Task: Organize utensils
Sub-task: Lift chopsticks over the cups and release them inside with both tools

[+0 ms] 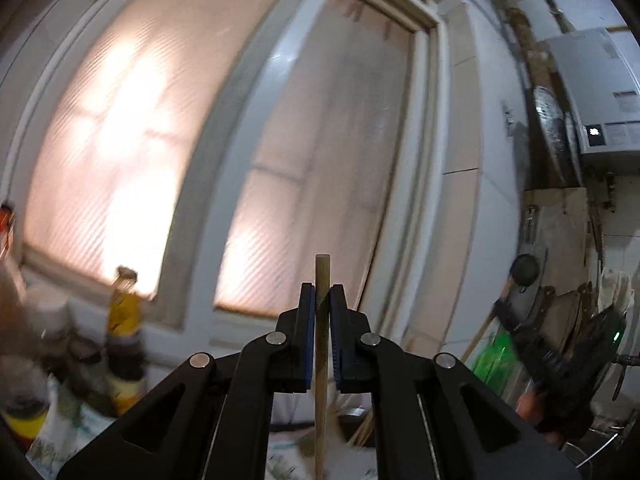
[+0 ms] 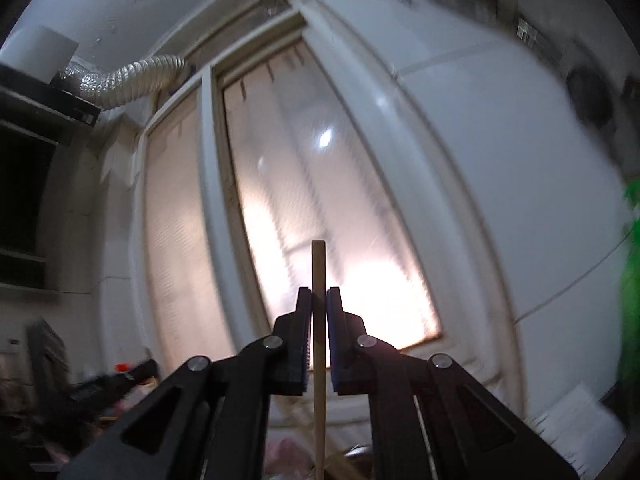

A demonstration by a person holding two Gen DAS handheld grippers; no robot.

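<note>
My left gripper (image 1: 322, 294) is shut on a wooden chopstick (image 1: 321, 360) that stands upright between the blue pads, its top end above the fingertips. My right gripper (image 2: 319, 298) is shut on another wooden chopstick (image 2: 319, 352), also upright, its top end above the pads. Both grippers are raised and tilted up toward a frosted window. More wooden sticks (image 1: 362, 432) lie low behind the left gripper. In the left wrist view the other gripper (image 1: 556, 364) shows blurred at the right, with a green light.
A frosted window (image 1: 120, 160) fills the background. Bottles and jars (image 1: 124, 340) stand at the lower left. A water heater (image 1: 600, 92), pans and hanging tools (image 1: 552, 312) are on the right wall. A range hood with a flexible duct (image 2: 120, 80) is at the upper left.
</note>
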